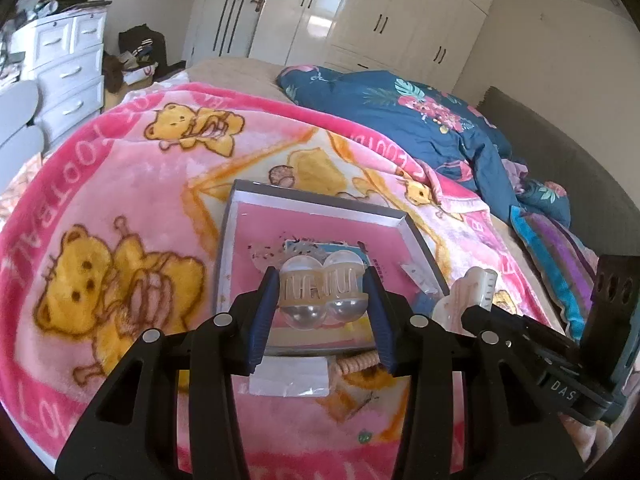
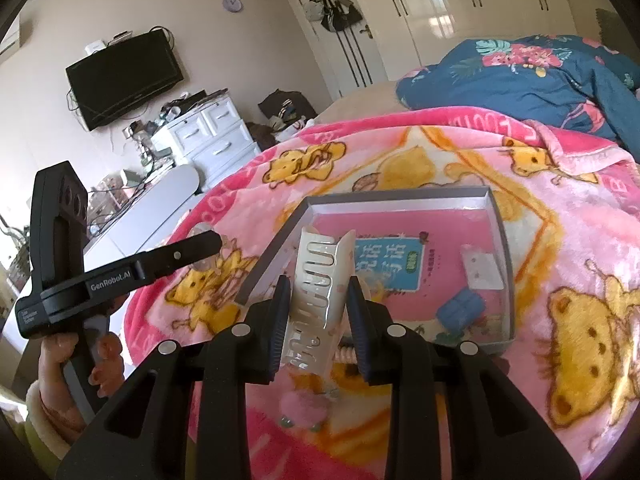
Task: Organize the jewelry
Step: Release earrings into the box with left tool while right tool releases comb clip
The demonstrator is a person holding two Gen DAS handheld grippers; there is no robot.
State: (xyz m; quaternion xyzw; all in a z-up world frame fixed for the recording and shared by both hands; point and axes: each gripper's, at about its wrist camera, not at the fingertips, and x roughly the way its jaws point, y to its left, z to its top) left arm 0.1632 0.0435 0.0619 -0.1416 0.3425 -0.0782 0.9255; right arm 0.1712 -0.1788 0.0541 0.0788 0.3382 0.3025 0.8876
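Note:
My left gripper [image 1: 323, 294] is shut on a translucent beige hair claw clip [image 1: 322, 286] with pearl-like domes, held above a shallow grey box [image 1: 416, 232] with a pink floor. My right gripper [image 2: 318, 300] is shut on a white hair claw clip [image 2: 320, 280], held over the near left corner of the same box [image 2: 502, 220]. In the box lie a small blue item [image 2: 460, 308] and a clear packet [image 2: 482, 266]. The white clip [image 1: 472, 284] and right gripper also show at the right of the left wrist view. The left gripper [image 2: 200, 242] shows at the left of the right wrist view.
The box sits on a pink teddy-bear blanket [image 1: 120, 200] on a bed. A clear packet [image 1: 288, 380] and a coiled hair tie [image 1: 356, 364] lie in front of the box. A pink fluffy item [image 2: 304, 408] lies under my right gripper. A blue quilt [image 1: 420, 120] is behind.

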